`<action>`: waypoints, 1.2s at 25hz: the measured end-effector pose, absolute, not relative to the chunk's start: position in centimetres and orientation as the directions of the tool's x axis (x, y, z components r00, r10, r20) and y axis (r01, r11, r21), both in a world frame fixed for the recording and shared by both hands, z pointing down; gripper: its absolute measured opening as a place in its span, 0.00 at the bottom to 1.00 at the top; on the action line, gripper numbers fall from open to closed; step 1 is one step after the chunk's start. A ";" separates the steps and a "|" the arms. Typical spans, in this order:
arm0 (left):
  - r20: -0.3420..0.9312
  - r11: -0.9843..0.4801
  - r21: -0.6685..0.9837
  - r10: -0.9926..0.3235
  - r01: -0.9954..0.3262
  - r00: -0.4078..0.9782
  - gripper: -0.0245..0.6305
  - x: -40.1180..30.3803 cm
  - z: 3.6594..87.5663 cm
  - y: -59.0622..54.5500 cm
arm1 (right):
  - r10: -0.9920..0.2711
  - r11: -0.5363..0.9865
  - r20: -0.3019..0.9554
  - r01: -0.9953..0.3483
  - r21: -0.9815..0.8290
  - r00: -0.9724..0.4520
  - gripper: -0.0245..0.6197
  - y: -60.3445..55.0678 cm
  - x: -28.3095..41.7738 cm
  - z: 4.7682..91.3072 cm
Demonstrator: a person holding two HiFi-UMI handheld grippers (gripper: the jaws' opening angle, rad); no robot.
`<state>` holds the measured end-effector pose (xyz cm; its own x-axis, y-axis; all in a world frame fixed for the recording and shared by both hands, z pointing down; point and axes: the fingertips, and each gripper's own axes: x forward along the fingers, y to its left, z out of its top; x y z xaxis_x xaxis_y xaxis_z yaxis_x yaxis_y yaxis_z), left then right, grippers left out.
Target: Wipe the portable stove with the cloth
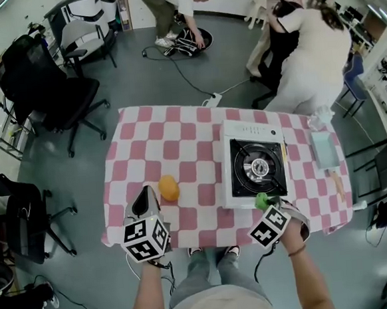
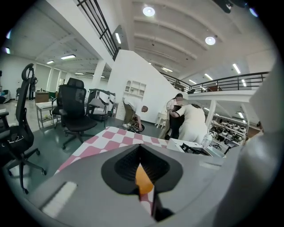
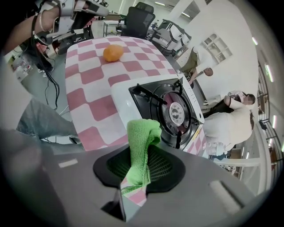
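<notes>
- The right hand-held gripper (image 1: 264,205) is clamped on a folded green terry cloth (image 3: 141,148), which hangs over the near edge of the white portable stove (image 1: 254,139).
- The left hand-held gripper (image 1: 144,202) has its jaws together and empty, just left of a round orange fruit (image 1: 169,188).
- The stove sits on the right of the pink-checked desk (image 1: 145,137).

The portable stove (image 1: 256,169) sits on the right half of the desk (image 1: 138,131), reaching toward its front edge. The cloth (image 1: 262,201) is over the stove's front edge. A small round thing (image 1: 169,187) lies left of the stove, near the desk's front edge. A tray (image 1: 324,149) lies right of the stove, along the right edge.
</notes>
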<state>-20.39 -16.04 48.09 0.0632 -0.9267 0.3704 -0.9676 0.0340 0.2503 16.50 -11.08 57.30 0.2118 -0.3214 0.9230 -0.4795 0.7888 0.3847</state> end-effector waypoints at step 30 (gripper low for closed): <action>0.394 0.267 0.303 -0.909 -0.915 -0.135 0.04 -28.9 50.1 -10.9 | -0.278 0.911 0.955 -0.287 0.296 0.103 0.18 -11.4 5.2 56.9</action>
